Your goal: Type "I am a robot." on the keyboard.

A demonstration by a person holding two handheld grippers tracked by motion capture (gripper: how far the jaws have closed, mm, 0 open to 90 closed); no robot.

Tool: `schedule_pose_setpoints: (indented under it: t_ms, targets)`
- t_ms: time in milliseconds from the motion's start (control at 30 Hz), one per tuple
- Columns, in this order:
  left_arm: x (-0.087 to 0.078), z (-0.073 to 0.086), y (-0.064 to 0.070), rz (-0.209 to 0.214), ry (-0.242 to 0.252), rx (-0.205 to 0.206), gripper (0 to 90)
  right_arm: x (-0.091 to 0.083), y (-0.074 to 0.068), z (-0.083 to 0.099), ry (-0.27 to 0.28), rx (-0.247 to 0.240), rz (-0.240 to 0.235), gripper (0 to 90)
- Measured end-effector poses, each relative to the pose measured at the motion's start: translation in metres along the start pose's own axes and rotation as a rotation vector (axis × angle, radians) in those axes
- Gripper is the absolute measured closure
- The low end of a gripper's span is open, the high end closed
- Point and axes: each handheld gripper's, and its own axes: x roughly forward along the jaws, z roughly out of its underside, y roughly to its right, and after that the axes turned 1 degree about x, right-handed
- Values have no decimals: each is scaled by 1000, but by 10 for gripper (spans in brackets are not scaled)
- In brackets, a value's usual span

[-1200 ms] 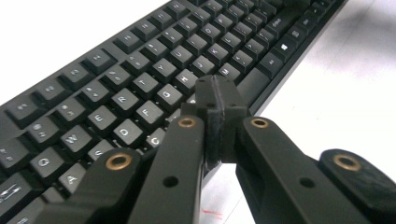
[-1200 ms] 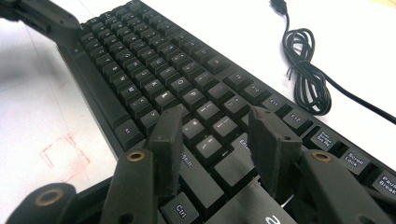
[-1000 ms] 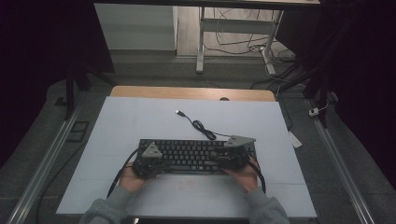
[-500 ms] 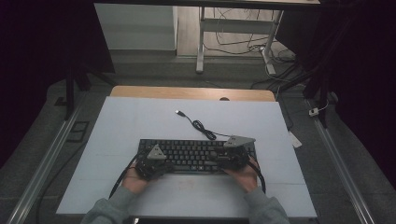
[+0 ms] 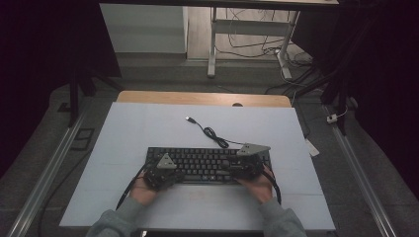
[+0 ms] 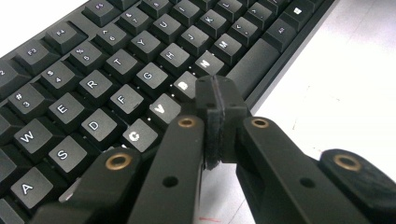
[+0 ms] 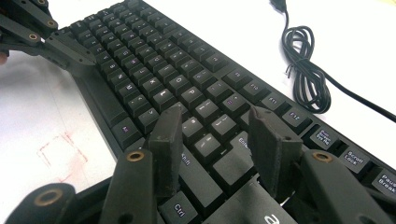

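Observation:
A black keyboard (image 5: 207, 163) lies at the middle of the white table top (image 5: 143, 128); its black cable (image 5: 216, 137) runs back in a small coil to a USB plug (image 5: 189, 119). My left gripper (image 5: 179, 174) is at the keyboard's front left. In the left gripper view its jaws are shut pad to pad, empty, and the left gripper (image 6: 216, 95) hovers by the B key (image 6: 183, 86) and the space bar (image 6: 254, 60). My right gripper (image 5: 230, 170) is at the right end. The right gripper (image 7: 215, 126) stands open over the Shift and Enter keys of the keyboard (image 7: 154, 70).
Faint red marks (image 7: 60, 149) show on the table in front of the keyboard. A wooden strip (image 5: 197, 97) edges the table's far side. Beyond it stand desk legs (image 5: 212, 44) and floor cables. The left gripper (image 7: 56, 42) shows far off in the right gripper view.
The left gripper has slid a little to the right along the keyboard's front. The right gripper has hardly moved.

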Motion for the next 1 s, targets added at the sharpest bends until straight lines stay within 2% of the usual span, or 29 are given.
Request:
schedule_pose_setpoints:
  t_ms: [333,467,733,833,1000]
  targets:
    - [3,1,-1,-6,0,-5,884,0,0,0,-1,1,-1,554]
    - [0,1,0,-17,2,4,884,0,0,0,-1,0,-1,554]
    - [-17,-1,-7,-15,97,-47,870,0,0,0,0,3,-2,553]
    - [-25,0,-10,-19,131,-68,789,0,0,0,0,4,-3,553]
    - [-33,2,-17,-58,164,-111,580,0,0,0,1,4,-5,551]
